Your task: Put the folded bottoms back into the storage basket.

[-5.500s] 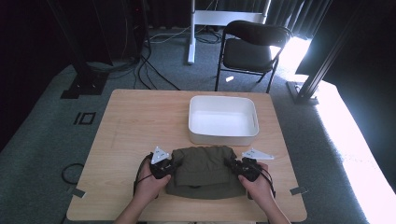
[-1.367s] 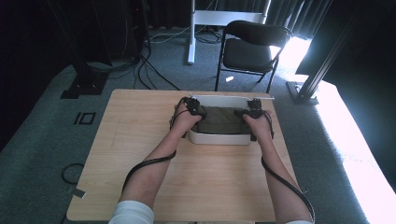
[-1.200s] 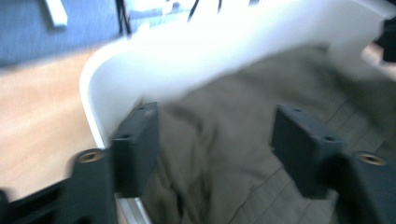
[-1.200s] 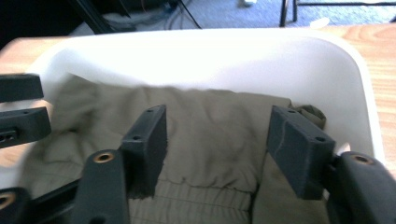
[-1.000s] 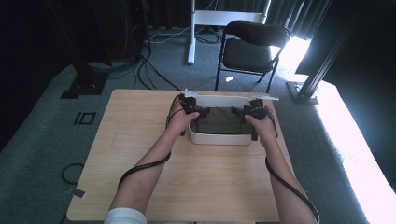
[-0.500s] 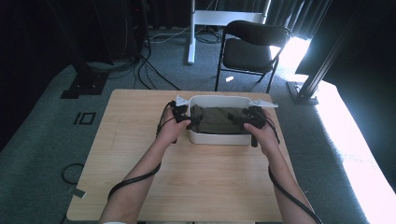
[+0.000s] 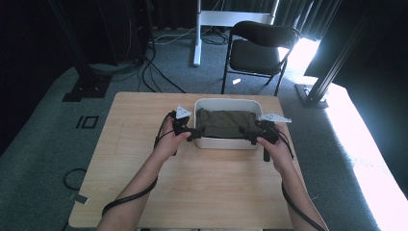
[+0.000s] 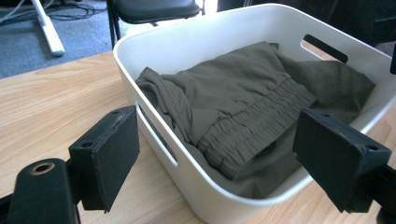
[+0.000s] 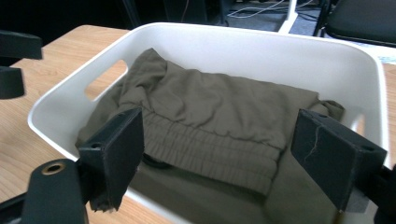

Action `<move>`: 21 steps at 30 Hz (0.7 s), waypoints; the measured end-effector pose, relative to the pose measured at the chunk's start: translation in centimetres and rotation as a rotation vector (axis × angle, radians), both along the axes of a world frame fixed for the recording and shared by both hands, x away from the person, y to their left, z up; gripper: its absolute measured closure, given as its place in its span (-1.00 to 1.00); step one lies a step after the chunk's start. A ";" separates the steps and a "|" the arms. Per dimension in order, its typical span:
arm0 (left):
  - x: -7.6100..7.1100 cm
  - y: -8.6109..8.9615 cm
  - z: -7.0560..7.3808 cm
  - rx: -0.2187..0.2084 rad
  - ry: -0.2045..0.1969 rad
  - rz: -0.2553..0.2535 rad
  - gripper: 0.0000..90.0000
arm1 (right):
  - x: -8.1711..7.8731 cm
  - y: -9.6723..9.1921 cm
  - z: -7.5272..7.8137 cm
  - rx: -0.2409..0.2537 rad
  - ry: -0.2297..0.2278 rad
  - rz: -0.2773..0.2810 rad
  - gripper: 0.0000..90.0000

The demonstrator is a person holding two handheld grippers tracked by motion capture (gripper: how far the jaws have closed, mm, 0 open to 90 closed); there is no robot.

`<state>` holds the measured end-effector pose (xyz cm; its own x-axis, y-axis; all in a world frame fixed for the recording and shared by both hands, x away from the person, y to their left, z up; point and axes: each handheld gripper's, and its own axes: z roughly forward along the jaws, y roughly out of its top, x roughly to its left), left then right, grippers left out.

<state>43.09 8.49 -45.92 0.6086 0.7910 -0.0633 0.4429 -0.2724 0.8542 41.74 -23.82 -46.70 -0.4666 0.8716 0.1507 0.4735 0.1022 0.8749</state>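
**Folded garment is in the tub, and both grippers let go**

The wooden desk [image 7: 144,159] carries one white plastic tub [image 7: 226,142], standing toward its far edge with a slot handle in each end wall. In the tub lies the olive-green folded garment [image 7: 225,122], flat on the bottom, its elastic waistband facing the person's side. It looks like a pair of shorts or trousers, though which of the two is hard to say.

Now the grippers. The left gripper [image 7: 196,133] sits at the tub's near-left corner, its fingers [image 8: 108,157] spread wide and empty, having just been opening. The right gripper [image 7: 248,134] mirrors it at the near-right corner, fingers [image 9: 114,150] equally wide, also just opened, nothing between them. The cloth lies clear of all four pads.

So this reads as the release step, with the placing done. The next move likely calls for drawing both hands back toward the person without snagging the waistband or nudging the tub's rim.
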 end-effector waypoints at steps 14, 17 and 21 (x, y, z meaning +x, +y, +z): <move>-2.9 0.5 -0.8 0.056 0.049 -0.044 -0.64 | -4.0 -0.9 -0.9 -0.033 -0.008 0.009 -0.62; -3.5 0.8 -1.2 0.051 0.055 -0.046 -0.64 | -4.5 -1.2 -1.6 -0.039 -0.006 0.007 -0.64; -4.3 1.1 -1.8 0.036 0.059 -0.049 -0.64 | -5.1 -1.7 -2.3 -0.038 0.008 -0.002 -0.66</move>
<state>38.76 9.60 -47.75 0.6424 0.7629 -0.0725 0.4780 -0.3250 0.8160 36.60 -25.56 -48.99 -0.4635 0.8778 0.1213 0.4805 0.1339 0.8667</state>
